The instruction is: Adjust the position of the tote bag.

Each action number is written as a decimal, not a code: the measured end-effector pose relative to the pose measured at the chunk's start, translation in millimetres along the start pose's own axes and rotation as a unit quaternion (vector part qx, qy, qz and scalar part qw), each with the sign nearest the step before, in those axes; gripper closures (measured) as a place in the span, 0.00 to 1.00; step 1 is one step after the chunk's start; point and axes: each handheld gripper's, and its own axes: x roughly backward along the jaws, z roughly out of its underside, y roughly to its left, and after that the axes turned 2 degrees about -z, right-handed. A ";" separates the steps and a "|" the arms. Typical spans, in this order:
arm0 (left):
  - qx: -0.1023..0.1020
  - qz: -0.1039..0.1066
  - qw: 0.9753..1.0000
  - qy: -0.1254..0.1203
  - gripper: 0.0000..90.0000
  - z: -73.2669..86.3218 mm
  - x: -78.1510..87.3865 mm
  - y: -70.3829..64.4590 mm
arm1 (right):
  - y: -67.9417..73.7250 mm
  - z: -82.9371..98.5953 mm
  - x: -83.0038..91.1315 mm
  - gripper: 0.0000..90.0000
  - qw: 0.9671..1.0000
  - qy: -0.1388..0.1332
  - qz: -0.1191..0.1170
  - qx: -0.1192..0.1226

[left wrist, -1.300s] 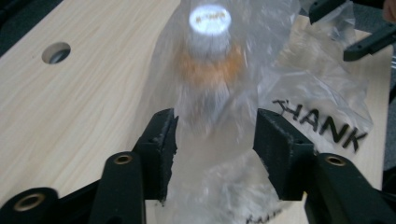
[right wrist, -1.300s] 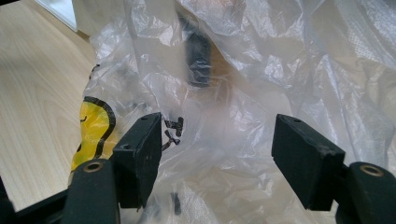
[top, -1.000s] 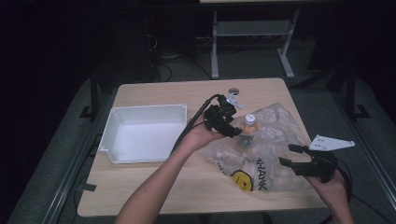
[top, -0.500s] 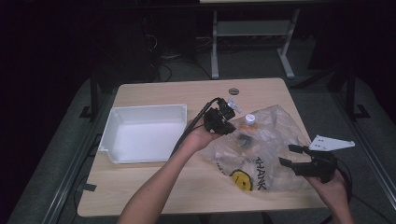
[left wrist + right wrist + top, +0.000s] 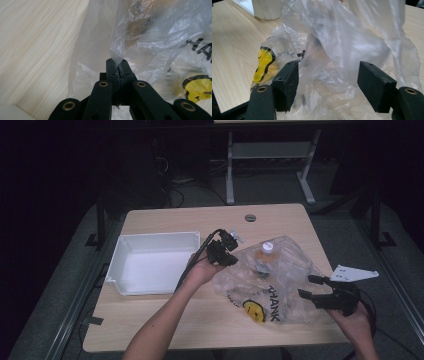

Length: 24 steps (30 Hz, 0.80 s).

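Left gripper [image 5: 117,65] pinching crinkled clear plastic bag [image 5: 155,37] edge

A white tray [image 5: 150,265] is sitting empty on the left half of the light wooden desk [image 5: 165,317], its long side running along the desk's length. A small round grommet [image 5: 250,217] is showing near the desk's far edge. Beyond the desk, a grey metal frame [image 5: 270,157] is standing on the dark floor [image 5: 65,285], with cables [image 5: 177,195] lying near it.
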 end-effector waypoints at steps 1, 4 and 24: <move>0.004 0.003 1.000 0.003 0.99 1.6 -1.1 1.7 | 0.0 0.1 -0.1 0.37 1.000 0.000 0.000 0.000; 0.012 0.001 1.000 0.006 0.99 5.1 -3.0 3.6 | 0.1 0.1 -0.3 0.37 1.000 0.001 -0.001 -0.001; 0.021 -0.004 0.999 0.024 0.97 13.2 -14.0 10.6 | 15.7 -17.5 1.8 0.44 0.999 -0.021 -0.004 0.036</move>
